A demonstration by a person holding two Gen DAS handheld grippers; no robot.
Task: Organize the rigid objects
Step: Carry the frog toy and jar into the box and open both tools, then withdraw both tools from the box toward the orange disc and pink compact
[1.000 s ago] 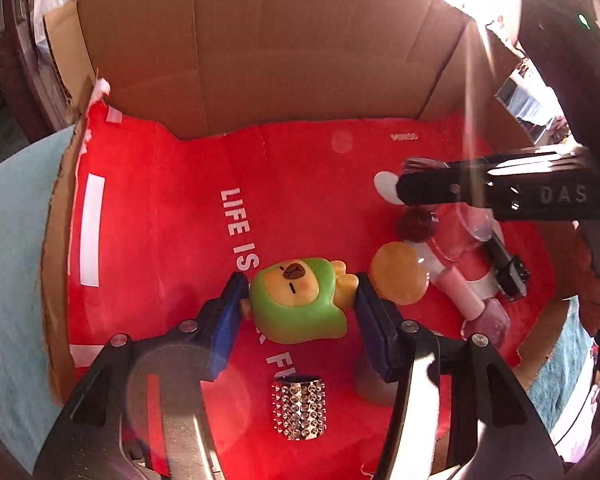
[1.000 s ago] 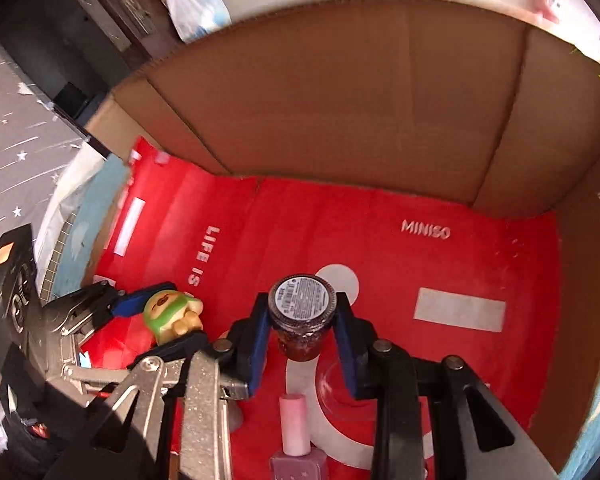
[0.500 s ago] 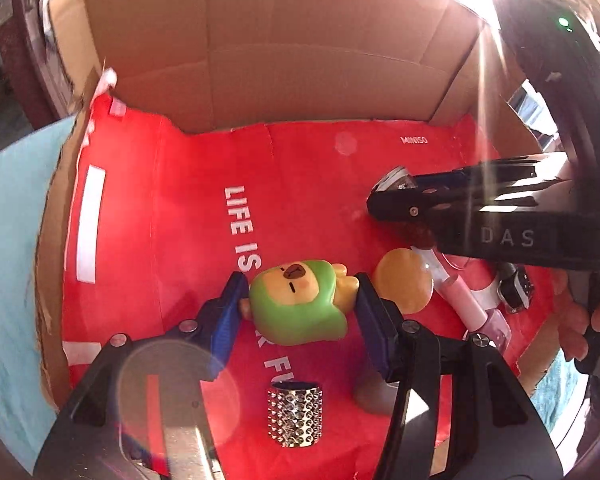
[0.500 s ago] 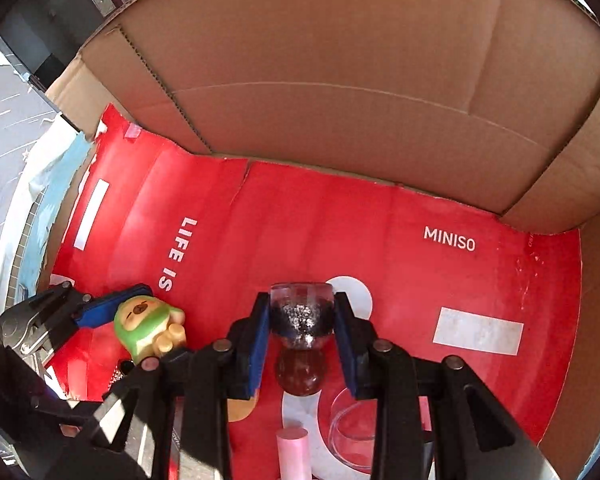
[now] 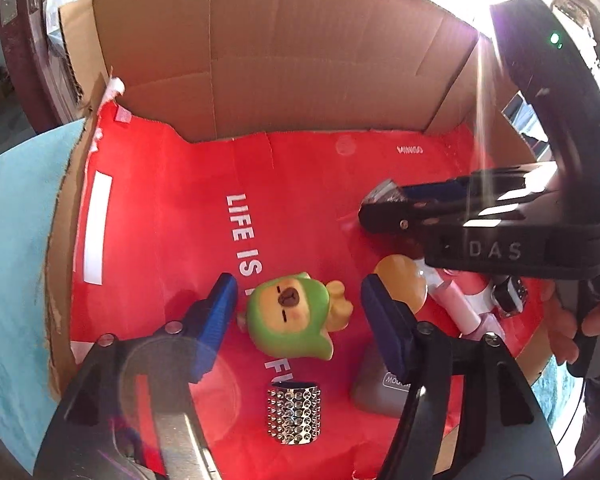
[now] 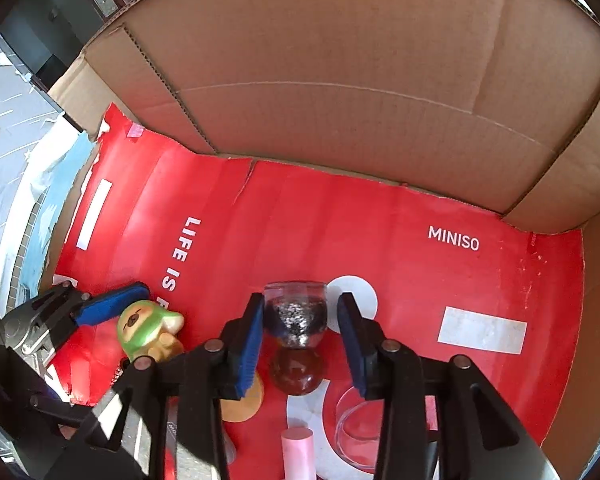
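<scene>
Green capybara toy [image 5: 288, 322] lain on the red box floor [image 5: 172, 208] between the opening jaws of the left gripper [image 5: 296, 312], untouched, glitter jar [image 6: 296, 320] released between the right gripper [image 6: 300, 330]'s opening jaws, studded cuff [image 5: 294, 412] just below the left gripper

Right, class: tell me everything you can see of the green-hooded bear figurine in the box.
The green-hooded bear figurine looks like glossy moulded plastic: a tan face with a brown nose and closed eyes inside a green hood, with tan paws sticking out. It lies tilted on the red printed paper liner of the cardboard box, partly covering the white lettering. It sits between the blue pads of the left claw, whose jaws are opening; neither pad presses on it.
</scene>
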